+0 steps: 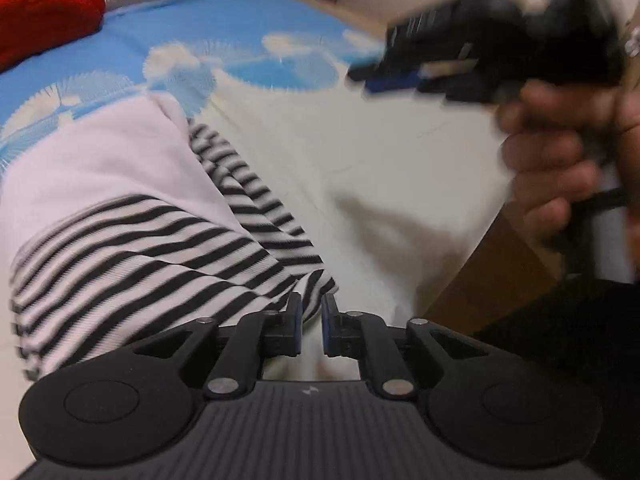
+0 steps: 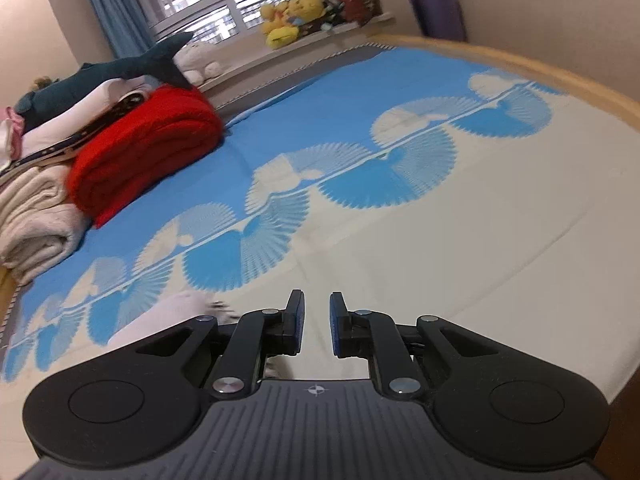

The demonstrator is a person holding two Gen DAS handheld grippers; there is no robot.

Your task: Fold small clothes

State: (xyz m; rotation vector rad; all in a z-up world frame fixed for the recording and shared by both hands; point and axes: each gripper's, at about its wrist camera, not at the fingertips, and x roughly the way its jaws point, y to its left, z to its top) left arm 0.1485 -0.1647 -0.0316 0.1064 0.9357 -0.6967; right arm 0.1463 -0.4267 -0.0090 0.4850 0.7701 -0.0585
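Observation:
A small garment [image 1: 132, 216], white on top with black-and-white stripes below, lies partly folded on the cream and blue bedsheet [image 1: 360, 152]. My left gripper [image 1: 311, 308] sits at the garment's near right corner. Its blue pads stand a narrow gap apart, with the cloth's edge just behind that gap and no pinch showing. In the right wrist view only a pale end of the garment [image 2: 180, 312] shows at lower left. My right gripper [image 2: 317, 316] hovers over bare sheet beside it, jaws narrowly apart with nothing between them. It also appears blurred as the right gripper [image 1: 372, 78], held by a hand [image 1: 560, 152].
A folded red blanket [image 2: 148, 148] and a pile of beige and pink cloth [image 2: 32, 216] with a plush shark [image 2: 120, 68] lie at the bed's far left. The wooden bed frame [image 2: 560, 76] runs along the right. A purple bin [image 2: 440, 16] stands beyond it.

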